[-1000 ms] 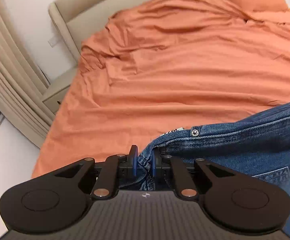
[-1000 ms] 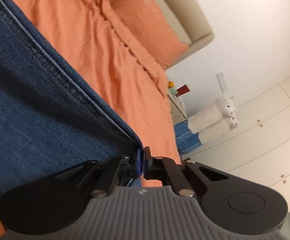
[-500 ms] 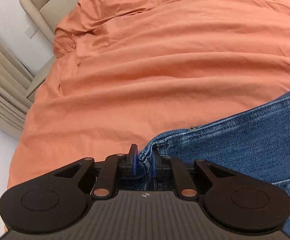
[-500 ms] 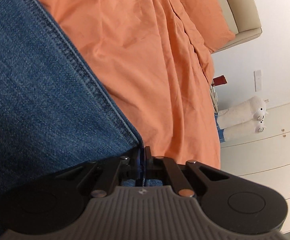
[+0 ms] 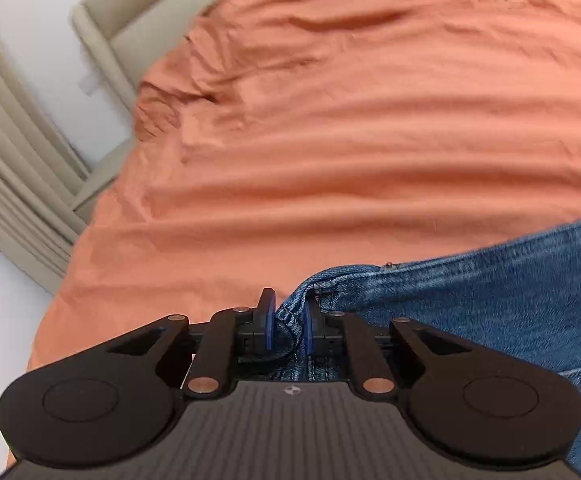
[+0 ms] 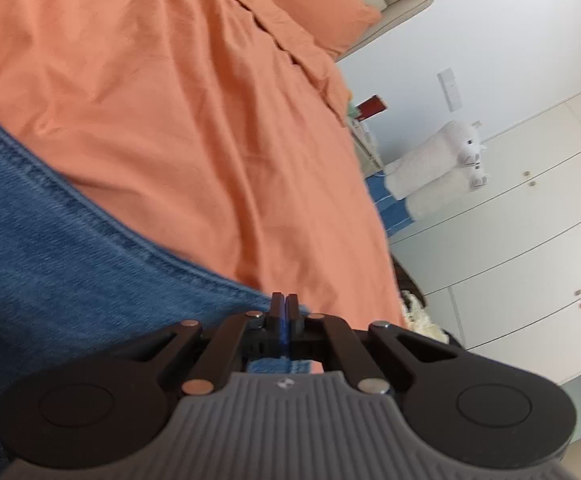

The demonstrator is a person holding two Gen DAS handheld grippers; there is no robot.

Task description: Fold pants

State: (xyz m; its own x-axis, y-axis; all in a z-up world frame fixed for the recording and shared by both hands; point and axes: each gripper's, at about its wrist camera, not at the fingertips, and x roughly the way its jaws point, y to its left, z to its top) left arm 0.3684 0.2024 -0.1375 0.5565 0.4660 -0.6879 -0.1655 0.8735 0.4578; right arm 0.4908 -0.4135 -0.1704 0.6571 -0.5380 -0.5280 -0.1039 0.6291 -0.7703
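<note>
Orange bedding (image 5: 370, 140) fills nearly everything ahead of both my hands, with a beige headboard (image 5: 130, 28) at the far edge of the bed and white cupboards (image 6: 530, 220) off to the right. Most of the pants (image 5: 490, 304) is cut off: from my left hand I see only a stretch of blue denim running away to the right of my left hand-held gripper (image 5: 289, 322), and from my right hand only a seamed edge spreading out to the left of my right hand-held gripper (image 6: 284, 312). How the legs lie beyond that I cannot tell.

A bunched corner of the denim sits between the blue pads of my left hand-held gripper. Those jaws have just been opening, and the left pad (image 5: 268, 320) now stands slightly apart from the cloth. My right hand-held gripper is pressed together, pinching the edge of the pants, a strip of denim showing just behind its fingertips.
</note>
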